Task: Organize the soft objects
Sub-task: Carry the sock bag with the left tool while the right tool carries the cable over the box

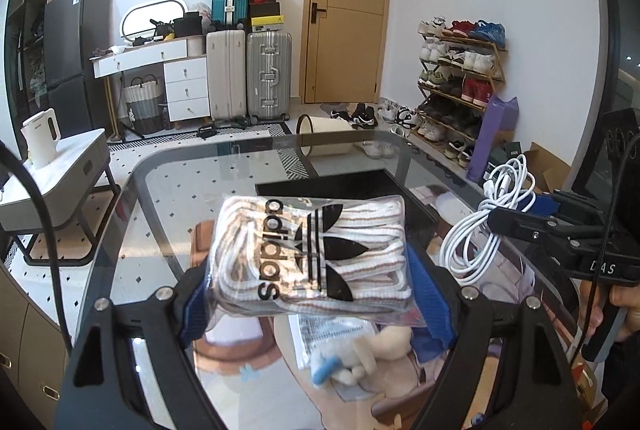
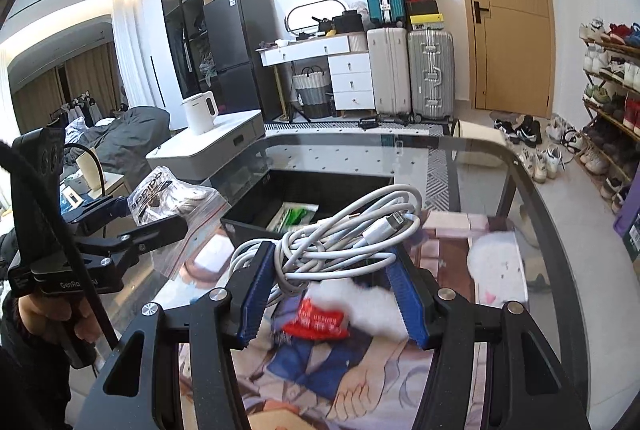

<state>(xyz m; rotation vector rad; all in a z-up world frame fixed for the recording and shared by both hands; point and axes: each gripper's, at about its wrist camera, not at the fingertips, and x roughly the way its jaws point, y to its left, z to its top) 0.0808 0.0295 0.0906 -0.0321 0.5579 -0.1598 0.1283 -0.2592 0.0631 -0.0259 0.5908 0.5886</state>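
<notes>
Adidas sock pack (image 1: 310, 254), left claw (image 1: 316, 294)

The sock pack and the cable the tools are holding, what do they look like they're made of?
Sock pack: ribbed knit fabric, probably cotton, inside a clear glossy plastic bag that shows glare and wrinkles. Cable: smooth white rubbery plastic sheath, coiled loosely, with a small metal connector tip.

Open black bin (image 2: 280, 186) ahead on glass table (image 2: 500, 174): mouth unobstructed from above, one flat green-and-white packet (image 2: 296, 216) on floor. Far half of tabletop bare. Left gripper (image 1: 312, 282) filled by sock pack (image 1: 312, 250); right gripper (image 2: 328, 282) filled by coiled white cable (image 2: 344, 230). Gap between both grippers narrow, possibly passable. Kettle (image 2: 200, 112) well clear.
</notes>
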